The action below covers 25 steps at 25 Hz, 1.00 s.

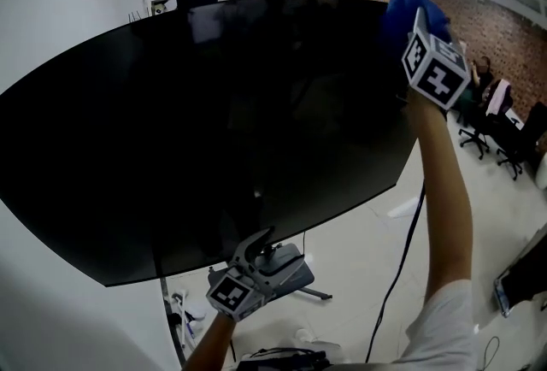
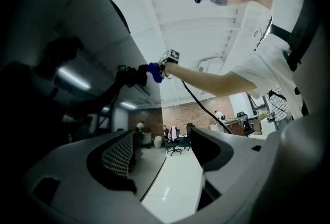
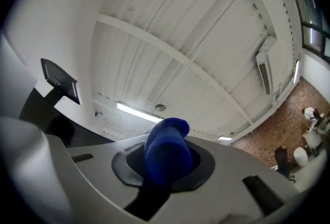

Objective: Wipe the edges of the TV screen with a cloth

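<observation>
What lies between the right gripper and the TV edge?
A blue cloth, clamped by the right gripper, at the upper right edge of the TV; the head view shows it.

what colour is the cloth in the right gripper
Blue. The cloth shows best in the right gripper view, clamped in the right gripper.
</observation>
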Tool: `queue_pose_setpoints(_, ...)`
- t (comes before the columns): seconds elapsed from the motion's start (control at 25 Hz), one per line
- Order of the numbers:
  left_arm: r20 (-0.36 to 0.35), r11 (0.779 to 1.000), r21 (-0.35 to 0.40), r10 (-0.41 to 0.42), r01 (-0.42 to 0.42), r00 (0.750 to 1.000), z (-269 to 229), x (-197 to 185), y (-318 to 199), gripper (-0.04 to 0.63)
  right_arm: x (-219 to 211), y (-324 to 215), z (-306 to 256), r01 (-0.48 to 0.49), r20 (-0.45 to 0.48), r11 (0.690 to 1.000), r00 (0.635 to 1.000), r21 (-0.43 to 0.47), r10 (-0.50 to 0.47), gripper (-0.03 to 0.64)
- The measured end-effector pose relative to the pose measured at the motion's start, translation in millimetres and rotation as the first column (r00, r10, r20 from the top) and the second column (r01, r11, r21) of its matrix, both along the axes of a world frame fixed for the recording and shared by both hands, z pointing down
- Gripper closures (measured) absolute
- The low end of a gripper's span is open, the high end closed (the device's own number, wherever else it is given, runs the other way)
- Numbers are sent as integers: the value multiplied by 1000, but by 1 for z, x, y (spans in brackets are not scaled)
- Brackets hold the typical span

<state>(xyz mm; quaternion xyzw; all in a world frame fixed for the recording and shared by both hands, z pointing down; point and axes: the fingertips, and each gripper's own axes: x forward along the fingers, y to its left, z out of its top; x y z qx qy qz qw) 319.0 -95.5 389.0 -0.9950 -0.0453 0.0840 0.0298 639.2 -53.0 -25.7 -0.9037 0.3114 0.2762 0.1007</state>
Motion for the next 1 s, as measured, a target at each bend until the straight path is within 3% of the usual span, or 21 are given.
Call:
queue_pose_setpoints(0.08,-5,1000,-22,-7,7,1000,-2,2,-4,261,-8,3,18,115,-99,991,988,-67,-122,541)
queue_pose_setpoints(0.2,-18,999,-19,-39,38,999,-5,3,-17,261,-42,-5,86,247,-246,944,922,-219,-298,541)
queue_pose_setpoints(0.28,-20,997,-27,-71,70,997,0,2,-28,261,-81,-17,143,315,-290,905,872,-286,-395,541)
queue_pose_setpoints(0.4,-19,990,-67,-128,126,992,0,-8,-48,261,-140,-43,227,412,-243,852,834,-323,-495,541)
queue_pose_setpoints(0.52,2,970,-58,-237,237,972,2,-33,-58,266,-192,-63,312,547,-86,770,794,-327,-601,541)
queue_pose_setpoints(0.6,2,938,-22,-347,347,938,12,-56,-63,268,-221,-67,362,620,7,718,758,-317,-652,541)
queue_pose_setpoints(0.64,-3,916,-1,-402,402,916,16,-67,-67,276,-231,-68,382,635,43,706,752,-315,-658,541)
queue_pose_setpoints(0.72,1,869,27,-494,494,869,19,-89,-80,284,-249,-77,416,663,128,682,739,-308,-661,541)
queue_pose_setpoints(0.8,16,815,54,-578,576,816,30,-115,-95,287,-273,-94,443,716,210,628,693,-304,-689,543)
queue_pose_setpoints(0.88,41,760,32,-650,649,759,46,-144,-109,287,-299,-110,460,757,247,572,648,-315,-721,543)
queue_pose_setpoints(1.0,53,690,-40,-721,723,691,68,-176,-124,287,-323,-128,476,786,266,528,610,-323,-746,545)
